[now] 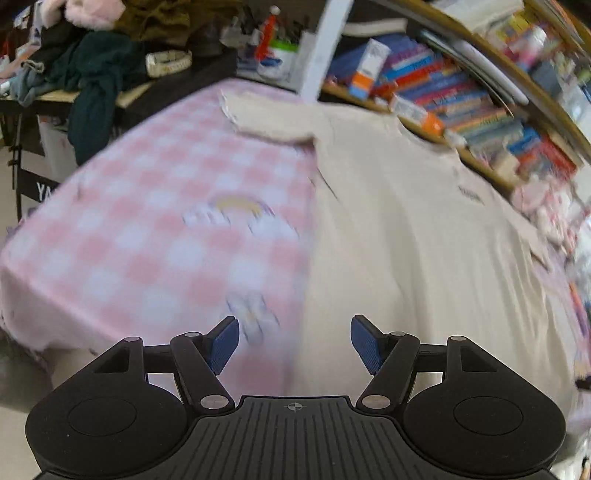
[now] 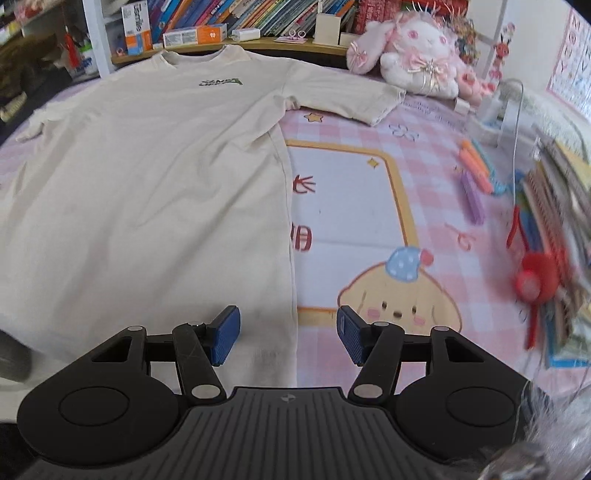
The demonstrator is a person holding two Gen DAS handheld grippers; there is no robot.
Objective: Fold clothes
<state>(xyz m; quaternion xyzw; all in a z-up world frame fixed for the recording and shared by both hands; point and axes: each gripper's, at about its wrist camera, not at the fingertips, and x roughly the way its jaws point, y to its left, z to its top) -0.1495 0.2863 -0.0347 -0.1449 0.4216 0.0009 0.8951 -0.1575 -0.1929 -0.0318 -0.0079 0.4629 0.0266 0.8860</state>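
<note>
A cream short-sleeved T-shirt (image 2: 155,177) with a small green chest logo lies spread flat, front up, on a pink checked cloth (image 2: 424,155). It also shows in the left wrist view (image 1: 406,229), blurred. My left gripper (image 1: 294,341) is open and empty, above the shirt's left side edge near the hem. My right gripper (image 2: 288,334) is open and empty, straddling the shirt's right side edge near the hem. Both sleeves lie spread outward.
A pink plush rabbit (image 2: 417,51) sits behind the right sleeve. Pens, clips and books (image 2: 546,221) lie along the right. A bookshelf (image 2: 229,22) runs along the back. A side table with dark clothes (image 1: 92,74) stands at far left.
</note>
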